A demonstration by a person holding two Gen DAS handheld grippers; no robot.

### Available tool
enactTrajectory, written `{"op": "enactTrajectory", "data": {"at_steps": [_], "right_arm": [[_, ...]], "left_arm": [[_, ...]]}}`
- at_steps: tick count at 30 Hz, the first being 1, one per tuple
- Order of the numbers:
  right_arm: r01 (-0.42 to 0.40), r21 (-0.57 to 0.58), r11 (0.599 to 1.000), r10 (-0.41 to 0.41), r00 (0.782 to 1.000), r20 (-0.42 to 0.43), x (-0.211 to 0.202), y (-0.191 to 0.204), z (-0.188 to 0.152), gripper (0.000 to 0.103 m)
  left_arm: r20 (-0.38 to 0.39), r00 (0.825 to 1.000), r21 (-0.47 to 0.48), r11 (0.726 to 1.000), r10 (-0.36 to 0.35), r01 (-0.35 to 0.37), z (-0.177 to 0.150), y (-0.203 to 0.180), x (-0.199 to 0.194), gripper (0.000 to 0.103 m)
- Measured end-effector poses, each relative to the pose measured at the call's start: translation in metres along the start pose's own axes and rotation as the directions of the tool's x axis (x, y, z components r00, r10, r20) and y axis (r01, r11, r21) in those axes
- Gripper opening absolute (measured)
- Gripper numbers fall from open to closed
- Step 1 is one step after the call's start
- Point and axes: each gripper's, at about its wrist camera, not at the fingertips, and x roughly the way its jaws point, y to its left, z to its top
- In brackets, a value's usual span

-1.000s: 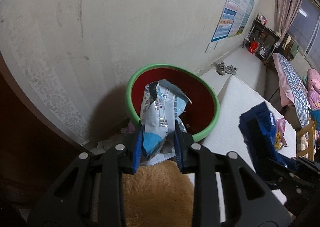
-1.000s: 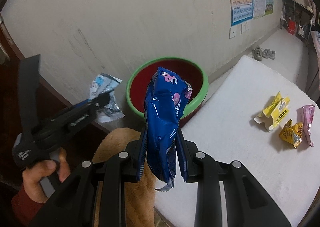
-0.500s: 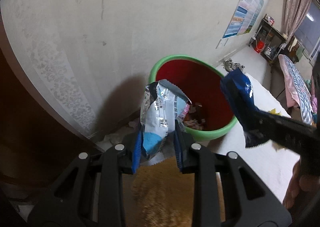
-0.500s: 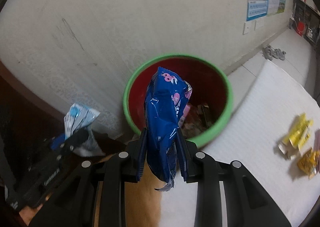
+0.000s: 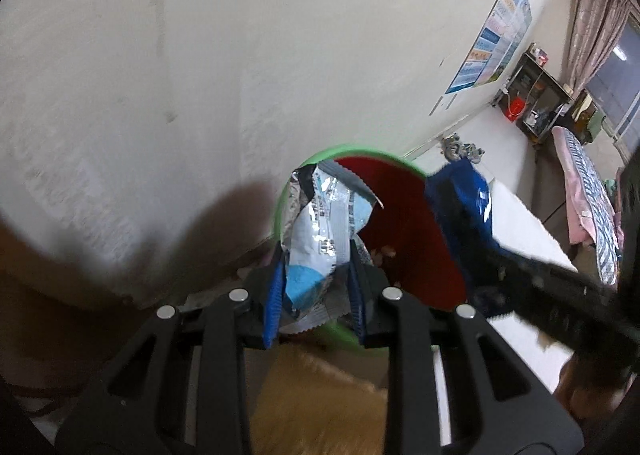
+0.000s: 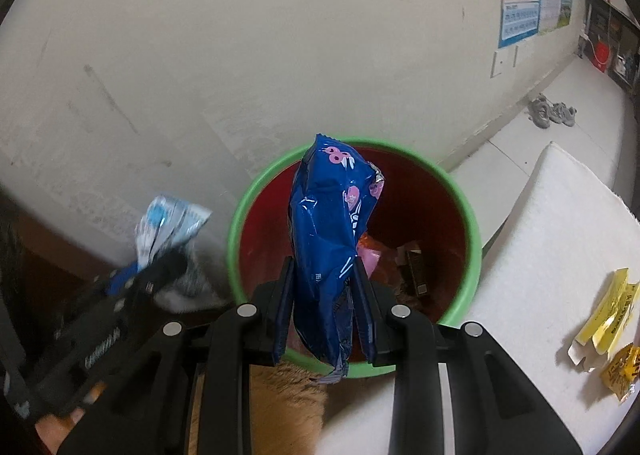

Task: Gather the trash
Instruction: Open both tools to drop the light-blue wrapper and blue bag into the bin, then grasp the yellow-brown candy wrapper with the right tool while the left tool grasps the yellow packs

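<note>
Both grippers have closed in over the red bin (image 6: 472, 239) since a second ago. Right gripper (image 6: 325, 291) pinches the blue snack bag (image 6: 332, 223) low; left gripper (image 5: 316, 291) clamps the white-and-blue wrapper (image 5: 320, 239). Both are light, crinkly, slippery film, probably best held near the crimped seam.

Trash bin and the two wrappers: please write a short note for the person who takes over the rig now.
Left gripper: shut on the white and light-blue wrapper, near the bin's rim.
Right gripper: shut on the dark blue wrapper, over the green-rimmed red bin.
Done: some trash lies in the bin.
Left: release both wrappers, then fetch the yellow wrappers from the white surface.
</note>
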Motion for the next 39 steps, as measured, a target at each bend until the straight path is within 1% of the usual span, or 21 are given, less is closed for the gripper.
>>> {"op": "enactTrajectory", "data": {"at_steps": [3,5,6,8,9,10,12,14,16,18,21,23,26,29,30,32,35,36,37,38,39], "right_arm": [[0.008,0.01,1.0,-0.008,1.0,0.013,-0.001,-0.005,0.003,0.028],[0.012,0.011,1.0,-0.012,1.0,0.018,-0.001,-0.005,0.003,0.028],[0.012,0.014,1.0,-0.012,1.0,0.019,-0.001,-0.007,0.003,0.029],[0.009,0.024,1.0,-0.009,1.0,0.016,-0.001,-0.009,0.002,0.038],[0.01,0.03,0.999,-0.011,1.0,0.018,-0.003,-0.01,0.0,0.049],[0.012,0.035,0.999,-0.013,1.0,0.023,-0.004,-0.011,0.0,0.054],[0.011,0.042,0.999,-0.012,1.0,0.026,-0.007,-0.015,-0.002,0.056],[0.014,0.051,0.999,-0.015,1.0,0.027,-0.011,-0.023,-0.004,0.061],[0.025,0.058,0.998,-0.027,0.999,0.041,-0.022,-0.031,-0.009,0.07],[0.056,0.063,0.996,-0.059,0.997,0.055,-0.035,-0.046,-0.015,0.073],[0.114,0.083,0.99,-0.12,0.99,0.076,-0.061,-0.078,-0.032,0.079],[0.183,0.095,0.979,-0.19,0.979,0.078,-0.079,-0.108,-0.046,0.079],[0.287,0.134,0.949,-0.296,0.954,0.053,-0.099,-0.157,-0.069,0.079],[0.357,0.186,0.915,-0.367,0.93,0.019,-0.11,-0.202,-0.091,0.079],[0.372,0.202,0.906,-0.381,0.924,0.006,-0.111,-0.212,-0.098,0.076],[0.368,0.235,0.9,-0.373,0.927,-0.023,-0.108,-0.231,-0.11,0.068],[0.369,0.23,0.9,-0.367,0.929,-0.056,-0.097,-0.242,-0.122,0.05],[0.369,0.226,0.901,-0.364,0.929,-0.067,-0.093,-0.244,-0.125,0.038],[0.363,0.227,0.904,-0.355,0.932,-0.078,-0.089,-0.246,-0.127,0.03],[0.352,0.233,0.906,-0.342,0.936,-0.084,-0.086,-0.249,-0.129,0.027],[0.346,0.24,0.907,-0.335,0.938,-0.087,-0.086,-0.252,-0.132,0.017]], "left_arm": [[0.001,1.0,0.015,1.0,-0.011,0.011,0.013,-0.008,0.013,0.028],[-0.002,1.0,0.028,0.999,-0.018,0.018,0.019,-0.013,0.02,0.031],[-0.008,1.0,0.038,0.999,-0.016,0.016,0.021,-0.016,0.024,0.037],[-0.018,1.0,0.051,0.999,-0.02,0.021,0.023,-0.019,0.029,0.063],[-0.015,1.0,0.054,0.998,-0.019,0.02,0.024,-0.021,0.03,0.066],[-0.012,1.0,0.056,0.998,-0.016,0.017,0.024,-0.022,0.03,0.07],[-0.016,1.0,0.057,0.998,-0.008,0.009,0.021,-0.023,0.029,0.072],[-0.024,1.0,0.053,0.999,-0.009,0.01,0.019,-0.025,0.028,0.072],[-0.028,1.0,0.054,0.998,-0.014,0.015,0.014,-0.029,0.024,0.072],[-0.03,0.999,0.066,0.998,-0.015,0.017,0.011,-0.034,0.02,0.073],[-0.038,0.999,0.082,0.996,-0.019,0.022,0.001,-0.045,0.013,0.073],[-0.041,0.999,0.089,0.996,-0.024,0.027,-0.004,-0.055,0.009,0.073],[-0.056,0.998,0.114,0.992,-0.039,0.046,-0.015,-0.074,0.004,0.074],[-0.074,0.996,0.148,0.987,-0.049,0.06,-0.027,-0.093,0.002,0.074],[-0.085,0.995,0.16,0.985,-0.056,0.069,-0.032,-0.102,0.002,0.075],[-0.104,0.992,0.176,0.98,-0.075,0.092,-0.04,-0.119,0.002,0.075],[-0.114,0.988,0.231,0.965,-0.101,0.126,-0.054,-0.148,0.0,0.075],[-0.118,0.987,0.258,0.956,-0.109,0.137,-0.058,-0.161,0.0,0.075],[-0.123,0.986,0.277,0.95,-0.115,0.146,-0.062,-0.169,-0.001,0.075],[-0.128,0.984,0.301,0.94,-0.125,0.158,-0.066,-0.18,0.0,0.075],[-0.133,0.982,0.323,0.931,-0.134,0.171,-0.069,-0.19,0.002,0.075]]}}
